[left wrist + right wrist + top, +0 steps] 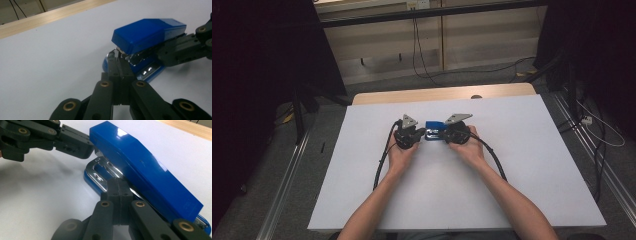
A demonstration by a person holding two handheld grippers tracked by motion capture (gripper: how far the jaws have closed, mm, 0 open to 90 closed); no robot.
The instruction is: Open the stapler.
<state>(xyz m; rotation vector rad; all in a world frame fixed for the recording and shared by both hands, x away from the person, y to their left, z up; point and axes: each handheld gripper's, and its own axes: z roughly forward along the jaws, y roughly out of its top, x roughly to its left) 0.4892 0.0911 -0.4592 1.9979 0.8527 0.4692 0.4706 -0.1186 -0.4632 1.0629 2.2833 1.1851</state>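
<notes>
Stapler was noted mid-bench, well clear of every edge. Left tongs and right tongs, both pressed together, were set against its opposite ends.

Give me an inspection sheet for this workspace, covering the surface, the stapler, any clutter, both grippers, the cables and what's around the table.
Surface: white tabletop with a wooden edge strip at the far side.
Job's things: blue stapler lying mid-table, its top raised off the metal base.
Clutter: nothing seen.
Grippers: left gripper shut, tips at the stapler's front end; right gripper shut, tips against the stapler's metal base under the blue top.
Cables: black gripper cables trail back along the forearms; loose cables on the floor at right.
Surroundings: grey floor, pale wall panels, dark stands either side.
</notes>
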